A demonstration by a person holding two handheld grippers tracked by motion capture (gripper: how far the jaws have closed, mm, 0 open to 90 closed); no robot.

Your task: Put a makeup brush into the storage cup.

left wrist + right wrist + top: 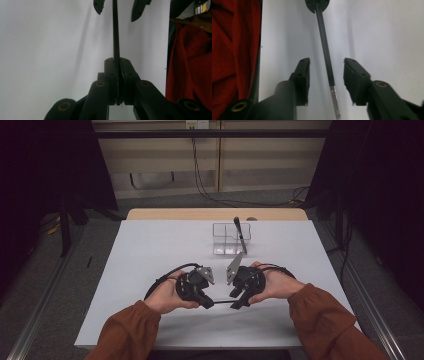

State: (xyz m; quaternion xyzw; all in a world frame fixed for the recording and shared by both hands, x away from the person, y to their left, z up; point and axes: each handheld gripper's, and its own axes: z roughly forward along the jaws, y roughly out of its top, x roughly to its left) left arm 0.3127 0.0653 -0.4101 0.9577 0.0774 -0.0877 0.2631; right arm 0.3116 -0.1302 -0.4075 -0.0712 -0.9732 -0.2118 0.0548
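The left tongs held one end of the thin black rod tight, low over the bench. The right tongs stood apart around its other end — not touching. Best to keep the left grip firm and pull the right away slowly — the clear box sat farther back.

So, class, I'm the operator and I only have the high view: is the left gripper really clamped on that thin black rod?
Observer: Yes. The left gripper is shut on the rod, which sticks straight out from between its pads.
Operator: And the other one?
Observer: The right gripper is open, with a pad on each side of the rod and neither touching it.
Operator: What's at its free end?
Observer: A thin metal tip, lying between the right pads.
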